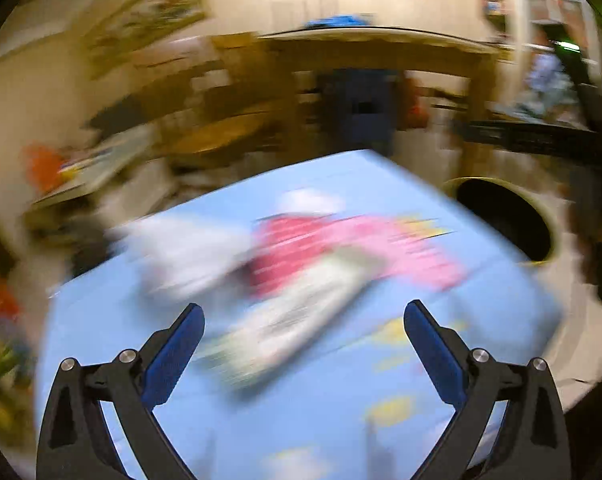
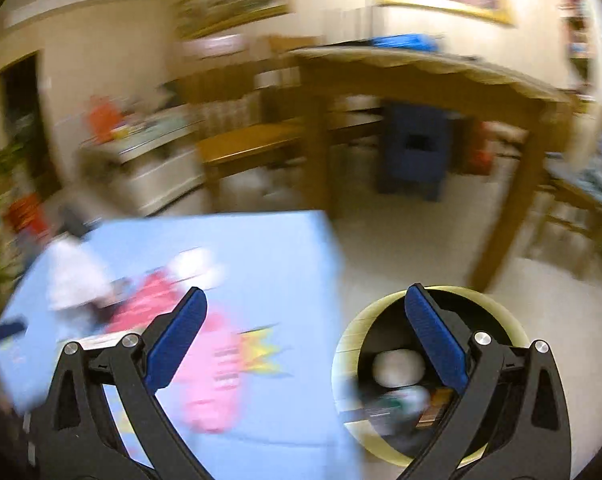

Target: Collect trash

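Both views are motion-blurred. In the left wrist view my left gripper (image 1: 303, 312) is open and empty above a light blue table (image 1: 301, 420). Trash lies ahead of it: a pale flat wrapper (image 1: 301, 320), a red wrapper (image 1: 289, 248), a pink wrapper (image 1: 413, 248) and white crumpled paper (image 1: 189, 252). A round bin (image 1: 505, 220) stands to the right. In the right wrist view my right gripper (image 2: 303, 300) is open and empty, between the table (image 2: 269, 248) and the bin (image 2: 349, 344), which holds a white crumpled ball (image 2: 397, 366) and other trash. The pink wrapper (image 2: 213, 376) and red wrapper (image 2: 141, 304) lie at left.
A wooden table (image 2: 421, 68) stands behind on a pale floor (image 2: 401, 240), with a blue stool (image 2: 415, 152) under it. A wooden bench (image 2: 253, 144) and a white cabinet (image 2: 157, 176) stand at the back left. A chair (image 2: 581, 192) is at right.
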Available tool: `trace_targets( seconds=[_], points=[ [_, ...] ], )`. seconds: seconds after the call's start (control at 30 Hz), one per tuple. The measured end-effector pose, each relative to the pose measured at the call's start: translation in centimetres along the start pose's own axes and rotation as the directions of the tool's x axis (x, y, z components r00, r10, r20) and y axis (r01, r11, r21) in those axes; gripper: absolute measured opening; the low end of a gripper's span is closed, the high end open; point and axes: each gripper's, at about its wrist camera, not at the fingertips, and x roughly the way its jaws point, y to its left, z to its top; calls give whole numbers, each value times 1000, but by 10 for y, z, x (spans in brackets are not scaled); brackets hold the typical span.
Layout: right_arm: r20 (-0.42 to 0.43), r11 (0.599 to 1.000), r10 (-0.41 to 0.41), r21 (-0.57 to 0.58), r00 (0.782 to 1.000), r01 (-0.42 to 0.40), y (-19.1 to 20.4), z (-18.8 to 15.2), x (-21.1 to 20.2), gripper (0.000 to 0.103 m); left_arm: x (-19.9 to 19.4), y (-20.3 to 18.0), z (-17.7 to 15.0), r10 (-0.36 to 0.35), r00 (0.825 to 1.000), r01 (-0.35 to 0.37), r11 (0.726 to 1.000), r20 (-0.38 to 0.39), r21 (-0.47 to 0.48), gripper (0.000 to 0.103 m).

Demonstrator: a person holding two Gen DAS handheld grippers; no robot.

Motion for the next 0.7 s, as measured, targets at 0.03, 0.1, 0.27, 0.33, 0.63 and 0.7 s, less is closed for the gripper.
trace_targets(
  seconds=[0.03, 0.1, 0.27, 0.33, 0.63, 0.7],
  points=[
    [-24, 998, 63, -17, 998, -64, 18, -1, 5, 98, 0, 22, -7, 62, 998, -62, 998, -3, -24, 97],
    [-107, 973, 204, -86, 973, -214, 72, -3, 22, 98, 3, 72, -21, 185, 982, -187, 979, -36, -84, 96],
    [-270, 895, 338, -203, 901, -397, 192, 15, 53, 98, 7, 155, -38, 279, 954, -299, 908, -110, -294, 96],
    [-294, 877, 329, -257, 898, -405, 233, 30, 65, 98, 14, 170, -38, 263, 954, -296, 893, -142, -337, 96],
    [-412, 857, 31, -458, 911, -237, 344, 70, 169, 96, 16, 176, -40, 137, 981, -179, 916, -139, -359, 97],
    [-436, 865, 35, -437, 899, -246, 343, 69, 185, 32, 10, 173, -46, 125, 983, -168, 915, -136, -366, 97]
  ],
)
